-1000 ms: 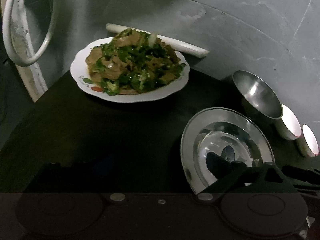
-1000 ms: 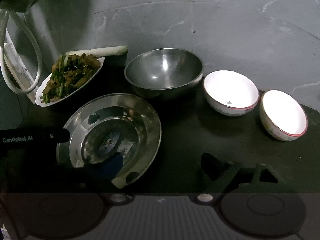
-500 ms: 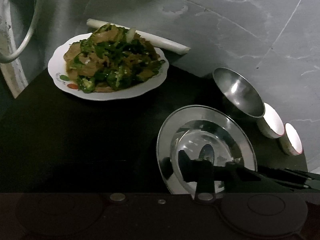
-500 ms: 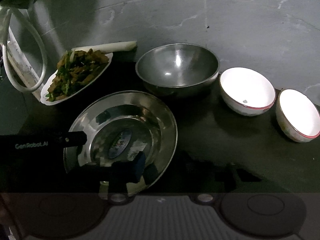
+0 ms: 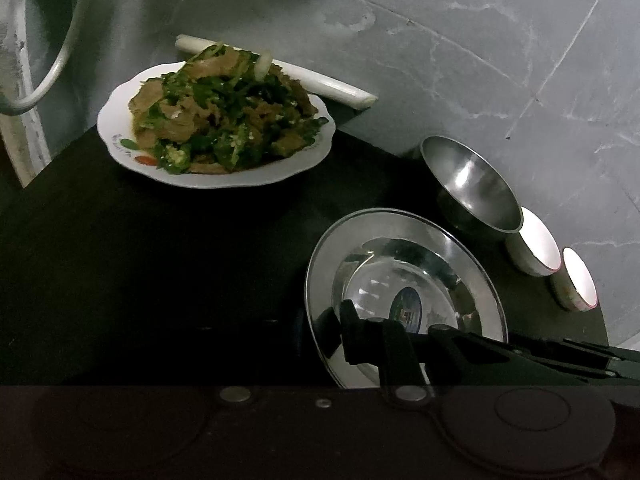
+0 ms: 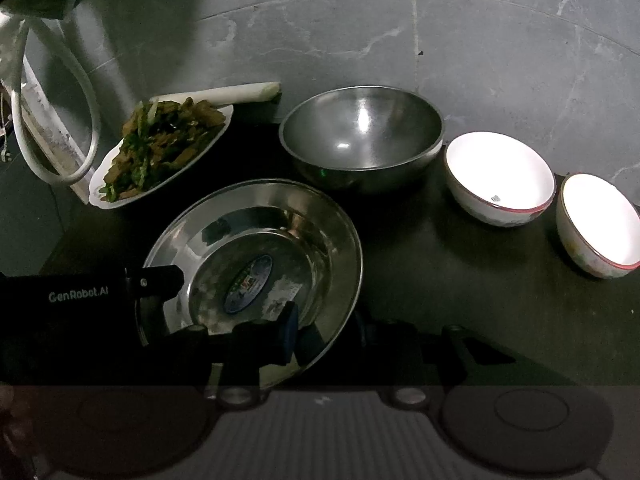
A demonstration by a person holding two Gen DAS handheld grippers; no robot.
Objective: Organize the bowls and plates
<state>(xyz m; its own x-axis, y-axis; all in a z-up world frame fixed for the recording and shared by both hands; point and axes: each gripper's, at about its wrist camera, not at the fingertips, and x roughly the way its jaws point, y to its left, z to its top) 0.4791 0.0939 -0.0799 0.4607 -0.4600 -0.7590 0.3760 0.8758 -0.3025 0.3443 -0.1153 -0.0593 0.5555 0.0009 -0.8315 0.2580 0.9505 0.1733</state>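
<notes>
A shiny steel plate [image 5: 404, 264] [image 6: 280, 216] with a sticker lies on the black table. Both grippers reach over its near rim. My left gripper [image 5: 344, 340] has one finger [image 5: 396, 356] over the plate's near edge; the other is lost against the dark table. In the right wrist view it enters from the left [image 6: 156, 280]. My right gripper [image 6: 324, 336] straddles the plate's near right rim, one finger [image 6: 280, 332] inside and one outside. A steel bowl [image 6: 360, 136] and two white bowls [image 6: 500, 176] [image 6: 600, 224] stand behind.
A white plate of cooked greens and meat [image 5: 216, 120] [image 6: 160, 152] sits at the back left, with a white leek stalk [image 5: 320, 80] behind it. A white hose loop [image 6: 52, 120] hangs at the left. A grey tiled wall [image 6: 400, 20] backs the table.
Both grippers have closed in on the steel plate. The right gripper's fingers moved left, from the bare table onto the plate's near rim. The left gripper's finger now lies further over the plate.
</notes>
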